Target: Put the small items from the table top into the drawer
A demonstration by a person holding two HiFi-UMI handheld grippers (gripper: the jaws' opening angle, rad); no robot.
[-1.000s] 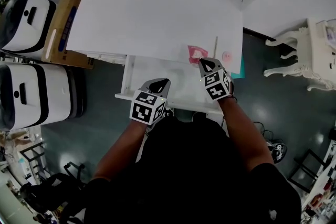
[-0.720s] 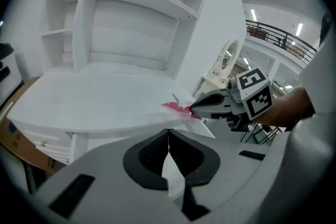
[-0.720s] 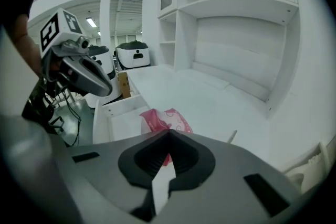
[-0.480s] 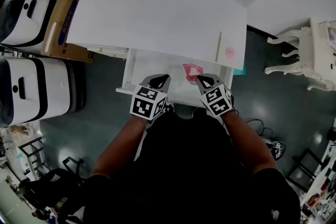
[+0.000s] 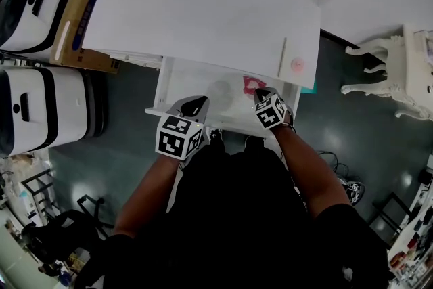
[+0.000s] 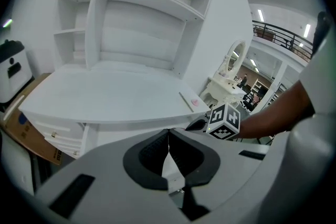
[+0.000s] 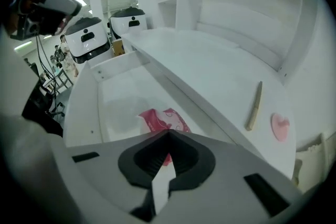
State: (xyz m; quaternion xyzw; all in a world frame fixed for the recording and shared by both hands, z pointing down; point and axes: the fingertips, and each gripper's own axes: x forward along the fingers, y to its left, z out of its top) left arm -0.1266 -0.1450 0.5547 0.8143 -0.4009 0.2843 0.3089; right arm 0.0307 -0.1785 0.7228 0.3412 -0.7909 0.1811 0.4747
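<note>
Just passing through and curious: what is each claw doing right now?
Left gripper: shut, empty.
Right gripper: shut on the red packet.

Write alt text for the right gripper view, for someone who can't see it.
The right gripper has its jaws closed on the edge of a red packet, held within the open white drawer. On the white desk top beyond lie a pale stick and a small pink disc.
</note>
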